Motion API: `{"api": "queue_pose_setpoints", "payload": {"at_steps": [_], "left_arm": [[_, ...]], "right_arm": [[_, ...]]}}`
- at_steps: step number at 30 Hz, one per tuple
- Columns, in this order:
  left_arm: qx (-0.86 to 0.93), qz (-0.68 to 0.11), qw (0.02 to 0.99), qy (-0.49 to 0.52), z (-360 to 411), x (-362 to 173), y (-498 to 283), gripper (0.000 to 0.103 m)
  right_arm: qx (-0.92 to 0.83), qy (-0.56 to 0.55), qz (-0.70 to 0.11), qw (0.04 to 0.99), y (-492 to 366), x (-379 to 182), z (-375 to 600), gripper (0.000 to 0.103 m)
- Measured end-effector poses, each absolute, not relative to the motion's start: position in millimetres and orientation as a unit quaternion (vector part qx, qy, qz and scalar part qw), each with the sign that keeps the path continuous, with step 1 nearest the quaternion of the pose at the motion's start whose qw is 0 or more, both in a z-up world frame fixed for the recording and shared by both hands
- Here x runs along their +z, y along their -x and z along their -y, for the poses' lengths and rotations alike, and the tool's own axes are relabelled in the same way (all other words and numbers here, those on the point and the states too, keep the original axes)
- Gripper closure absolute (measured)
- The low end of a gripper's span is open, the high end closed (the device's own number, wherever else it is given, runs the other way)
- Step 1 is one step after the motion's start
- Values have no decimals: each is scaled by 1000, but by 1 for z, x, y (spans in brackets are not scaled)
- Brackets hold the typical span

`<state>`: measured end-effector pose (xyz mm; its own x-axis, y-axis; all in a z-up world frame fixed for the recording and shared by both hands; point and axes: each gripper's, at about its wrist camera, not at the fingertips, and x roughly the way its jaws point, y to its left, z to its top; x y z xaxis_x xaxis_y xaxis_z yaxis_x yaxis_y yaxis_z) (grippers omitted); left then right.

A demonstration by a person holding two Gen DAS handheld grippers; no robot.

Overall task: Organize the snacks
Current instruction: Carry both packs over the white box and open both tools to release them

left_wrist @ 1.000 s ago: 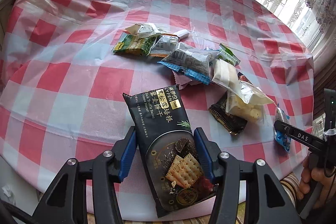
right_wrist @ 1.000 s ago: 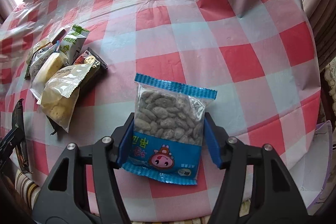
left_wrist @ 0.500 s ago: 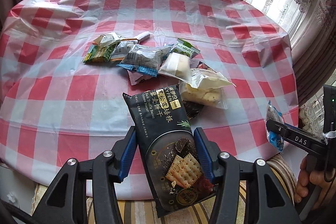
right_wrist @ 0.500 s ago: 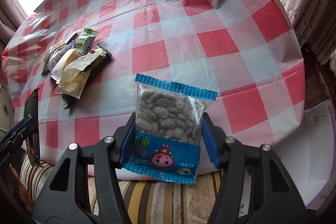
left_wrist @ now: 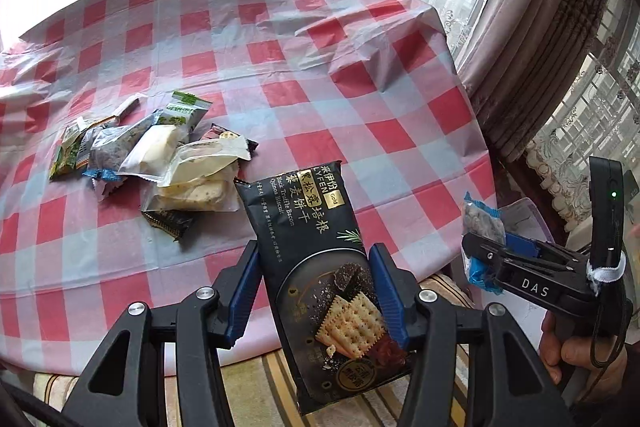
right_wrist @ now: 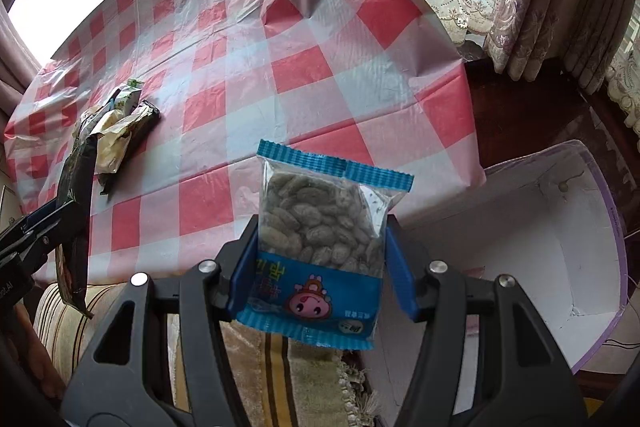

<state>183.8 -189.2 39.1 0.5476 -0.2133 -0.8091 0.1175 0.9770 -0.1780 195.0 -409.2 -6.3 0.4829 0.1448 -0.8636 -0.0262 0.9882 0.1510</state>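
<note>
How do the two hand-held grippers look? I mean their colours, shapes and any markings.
Both are black plastic frames with triangular cut-outs and silver pivot bolts. Each finger carries a blue pad. From the left camera, the right gripper shows white "DAS" lettering, a green indicator light and a white strap on its handle, held by a bare hand.

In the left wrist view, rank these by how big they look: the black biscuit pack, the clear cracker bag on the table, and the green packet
1. black biscuit pack, though it is held closest to the camera, so its size is exaggerated.
2. clear cracker bag.
3. green packet, farthest away and partly covered by other snacks.
</note>
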Motion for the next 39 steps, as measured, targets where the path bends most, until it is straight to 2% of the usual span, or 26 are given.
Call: {"api": "queue_pose_setpoints", "payload": {"at_steps": [12,23,28,33,39], "left_arm": [[-236,-499,834,-10,335,26,-191,48],[-284,-540,792,6,382,5,-197,45],[-277,-547,790,19,379,2,-199,39],[-262,-533,804,23,369,8,-199,38],[-240,-486,840,38,349,23,-198,38]], "right_arm": [[-32,-82,-498,863,-171,-13,502,42],[-72,-95,-497,860,-165,-19,547,40],[-73,-91,-491,864,-165,-16,548,31],[-75,-77,-467,878,-164,-8,539,14],[-63,-17,-439,896,-166,5,515,10]]}}
